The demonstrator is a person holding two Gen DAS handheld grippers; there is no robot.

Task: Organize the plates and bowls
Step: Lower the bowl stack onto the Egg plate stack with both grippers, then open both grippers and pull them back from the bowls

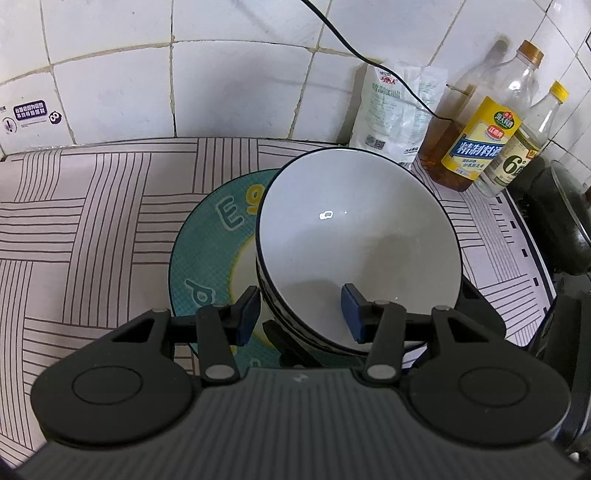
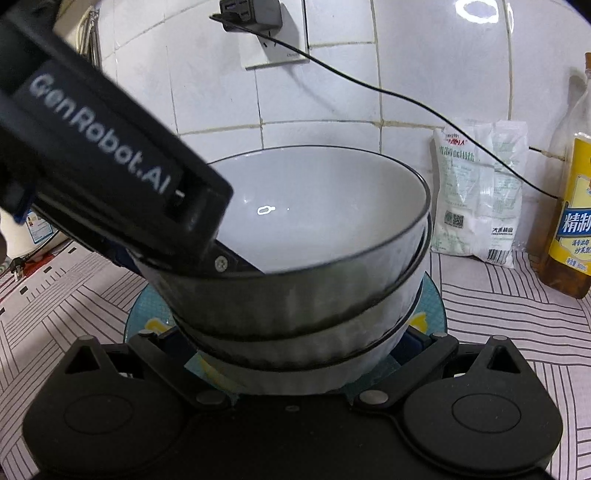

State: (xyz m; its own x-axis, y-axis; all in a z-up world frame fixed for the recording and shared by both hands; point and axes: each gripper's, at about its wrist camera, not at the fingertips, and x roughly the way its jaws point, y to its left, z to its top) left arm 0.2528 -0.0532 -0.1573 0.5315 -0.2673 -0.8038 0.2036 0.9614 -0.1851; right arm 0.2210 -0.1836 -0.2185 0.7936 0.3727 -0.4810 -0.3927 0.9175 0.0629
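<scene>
A stack of white bowls with dark rims sits over a teal plate (image 1: pixel 210 240) (image 2: pixel 433 306) on the striped counter cover. The top bowl (image 1: pixel 351 229) (image 2: pixel 314 206) lies tilted in the stack. My left gripper (image 1: pixel 300 314) is shut on that bowl's near rim, one pad outside and the other finger (image 2: pixel 236 263) inside. My right gripper (image 2: pixel 291 338) reaches in low, its jaws spread wide, with its blue pads against both sides of the lower bowl (image 2: pixel 295 369). Whether the stack rests on the plate is hidden.
Against the tiled wall at the right stand a salt bag (image 1: pixel 391 110) (image 2: pixel 480 192), a yellow-labelled bottle (image 1: pixel 476 140) and a clear bottle (image 1: pixel 517 158). A black cable (image 2: pixel 406 99) hangs from a wall socket (image 2: pixel 273 33). A dark pan (image 1: pixel 565 221) sits far right.
</scene>
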